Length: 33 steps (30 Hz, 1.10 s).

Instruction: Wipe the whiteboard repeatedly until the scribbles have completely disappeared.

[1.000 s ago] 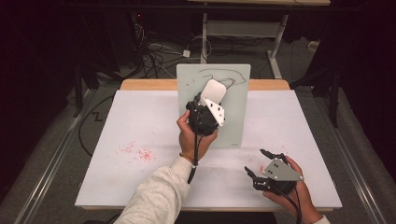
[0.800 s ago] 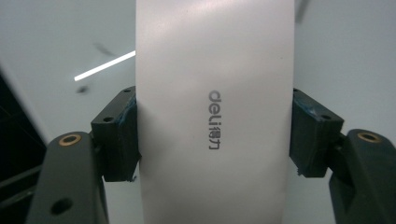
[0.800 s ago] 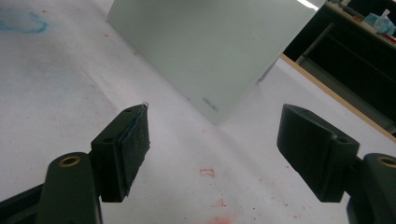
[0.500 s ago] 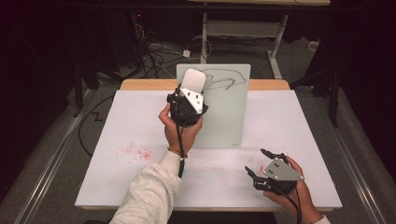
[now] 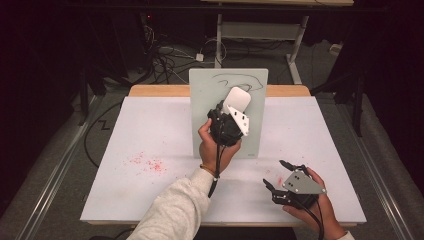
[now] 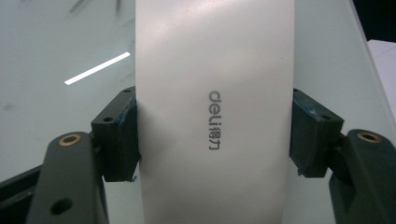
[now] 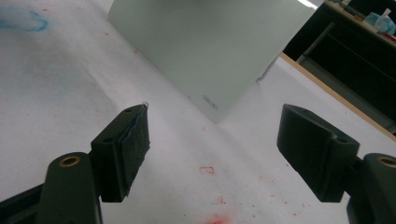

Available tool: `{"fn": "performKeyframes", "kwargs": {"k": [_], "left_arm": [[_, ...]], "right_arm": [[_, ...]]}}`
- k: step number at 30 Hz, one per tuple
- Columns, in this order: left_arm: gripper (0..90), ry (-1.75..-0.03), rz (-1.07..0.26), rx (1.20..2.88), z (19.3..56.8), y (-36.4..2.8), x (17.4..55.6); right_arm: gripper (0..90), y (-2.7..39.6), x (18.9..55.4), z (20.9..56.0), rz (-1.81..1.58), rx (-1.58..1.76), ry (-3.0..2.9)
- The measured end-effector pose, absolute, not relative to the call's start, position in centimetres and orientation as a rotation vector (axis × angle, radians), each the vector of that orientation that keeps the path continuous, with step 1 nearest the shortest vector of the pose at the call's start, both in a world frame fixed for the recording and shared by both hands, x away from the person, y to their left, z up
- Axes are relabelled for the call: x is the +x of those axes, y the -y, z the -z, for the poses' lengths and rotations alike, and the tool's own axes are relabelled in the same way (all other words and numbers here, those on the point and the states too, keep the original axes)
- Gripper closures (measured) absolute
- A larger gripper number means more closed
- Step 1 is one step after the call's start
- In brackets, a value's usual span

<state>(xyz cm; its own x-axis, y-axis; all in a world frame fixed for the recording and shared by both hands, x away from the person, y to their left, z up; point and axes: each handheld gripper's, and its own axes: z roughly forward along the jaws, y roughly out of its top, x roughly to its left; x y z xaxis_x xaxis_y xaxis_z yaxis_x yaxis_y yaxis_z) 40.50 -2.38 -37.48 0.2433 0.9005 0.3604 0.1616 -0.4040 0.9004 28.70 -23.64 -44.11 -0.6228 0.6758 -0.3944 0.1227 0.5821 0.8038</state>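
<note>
Table (image 5: 150,130): white top, wooden far edge, marked with red specks toward the near left (image 5: 146,162) and more red marks (image 7: 212,172) ahead of the right gripper; a faint blue smudge (image 7: 23,21) is seen in the right gripper view.

Board (image 5: 227,112): pale green-grey panel, lying at the far middle of the table and running past its far edge. Dark scribbled lines (image 5: 237,79) are carried near its far end. A small printed mark (image 7: 210,101) is seen at its near corner in the right gripper view.

Eraser (image 5: 236,101): white, oblong, rounded, printed "deli" (image 6: 215,119) with characters beneath. It is held over the board, just below the scribbled lines; whether it touches the surface cannot be told.

Left gripper (image 5: 231,117): held in the left hand (image 5: 216,145) over the board, its jaws closed against both long sides of the eraser, as shown in the left gripper view. Much of the board's middle is covered by hand and gripper in the high view.

Right gripper (image 5: 280,176): held in the right hand (image 5: 312,202) at the near right of the table, well apart from the eraser. Its jaws are spread wide, with nothing between them, and are pointed toward the board's near corner.

Surroundings: a tangle of cables (image 5: 170,57) on the dark floor beyond the table, and a metal stand (image 5: 260,30) behind them.
</note>
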Motion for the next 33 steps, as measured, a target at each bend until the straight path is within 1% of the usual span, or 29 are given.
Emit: {"fn": "performKeyframes", "kwargs": {"k": [5, 6, 7, 8, 9, 14, 20, 31, 33], "left_arm": [[29.1, -1.066, -1.197, 1.67, 35.4, -0.8, 41.3], [29.1, -1.066, -1.197, 1.67, 35.4, -0.8, 41.3], [29.1, -1.106, -1.204, 1.636, 34.8, -1.9, 41.6], [29.1, -1.106, -1.204, 1.636, 34.8, -1.9, 41.6], [29.1, -1.115, -1.182, 1.618, 34.5, -2.7, 41.8], [29.1, -1.113, -1.208, 1.618, 34.5, -2.1, 41.8], [29.1, -1.072, -1.221, 1.654, 34.9, 0.2, 41.7], [29.1, -1.028, -1.232, 1.682, 35.2, 2.6, 41.6], [29.1, -1.005, -1.241, 1.702, 35.7, 3.6, 41.4]], "right_arm": [[25.9, 23.6, 28.7, 44.1, -0.998, 0.629, -2.102], [25.9, 23.6, 28.7, 44.1, -0.998, 0.629, -2.102], [25.9, 23.5, 28.7, 44.1, -1.008, 0.636, -2.106], [25.9, 23.5, 28.7, 44.1, -1.006, 0.633, -2.107], [25.9, 23.4, 28.7, 44.1, -1.004, 0.631, -2.109], [25.9, 23.3, 28.7, 44.2, -1.0, 0.639, -2.116], [25.9, 23.3, 28.6, 44.2, -1.001, 0.641, -2.12], [25.9, 23.5, 28.6, 44.0, -1.004, 0.64, -2.11], [26.0, 23.4, 28.6, 44.0, -1.008, 0.637, -2.115]]}}
